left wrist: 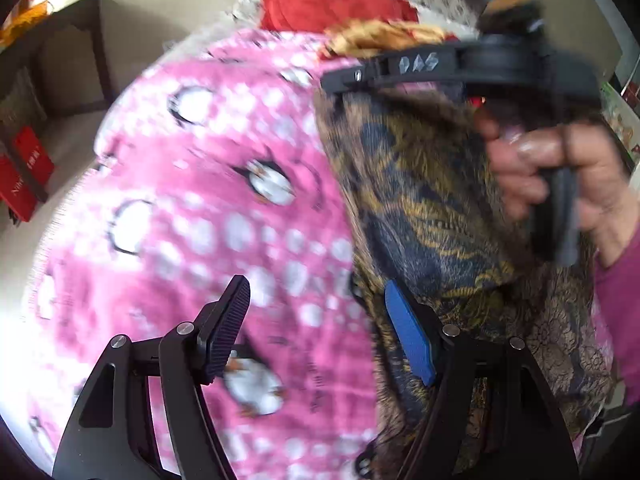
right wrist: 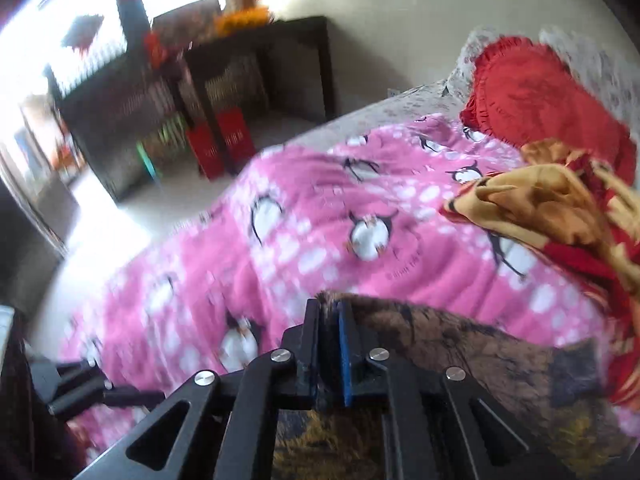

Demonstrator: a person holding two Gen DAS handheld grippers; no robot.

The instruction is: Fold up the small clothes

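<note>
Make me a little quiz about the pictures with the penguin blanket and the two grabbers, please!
1. True or false: the right gripper is pinching the brown patterned cloth.
2. What is between the fingers of the left gripper?
A. a red pillow
B. nothing, it stands open over the pink penguin blanket
C. a yellow sock
3. Fill in: the round cushion at the far end of the bed is ____.

Key: 1 true; 2 B; 3 red.
</note>
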